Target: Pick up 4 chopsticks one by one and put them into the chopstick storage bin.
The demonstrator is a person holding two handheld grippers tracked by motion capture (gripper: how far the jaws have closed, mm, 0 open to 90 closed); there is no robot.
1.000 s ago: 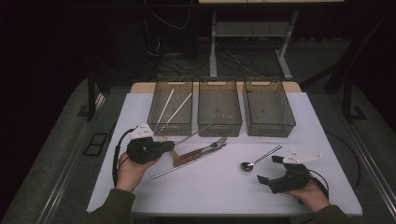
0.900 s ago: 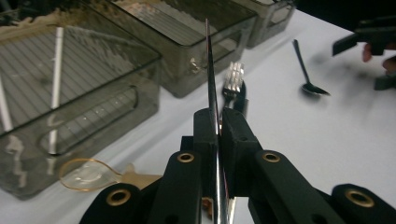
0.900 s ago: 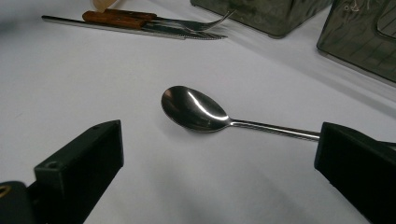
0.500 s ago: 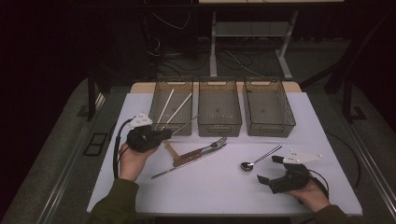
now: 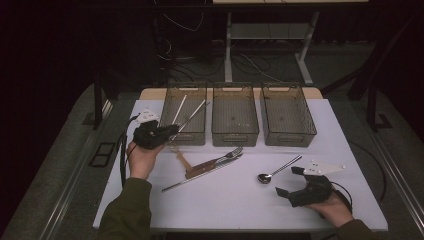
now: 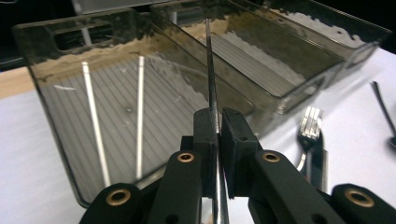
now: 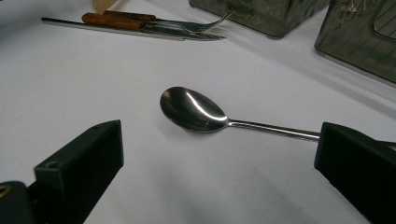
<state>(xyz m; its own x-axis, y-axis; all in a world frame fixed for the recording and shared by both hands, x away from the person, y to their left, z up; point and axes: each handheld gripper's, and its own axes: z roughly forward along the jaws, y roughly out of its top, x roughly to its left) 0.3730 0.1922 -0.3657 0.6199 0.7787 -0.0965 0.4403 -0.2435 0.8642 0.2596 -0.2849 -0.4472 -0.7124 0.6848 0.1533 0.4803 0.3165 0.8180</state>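
The high view is dim, its upper half and corners near black; the white surface (image 5: 240, 200) is lit softly. In the right gripper view the spoon (image 7: 192, 109) shows sharp glare, near gripper edges blurred.

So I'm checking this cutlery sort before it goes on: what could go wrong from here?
The left gripper pinches a thin metal chopstick near one end, so it might pivot or slip before it clears the left bin. The right gripper sits open around the spoon, and closing could skid it.
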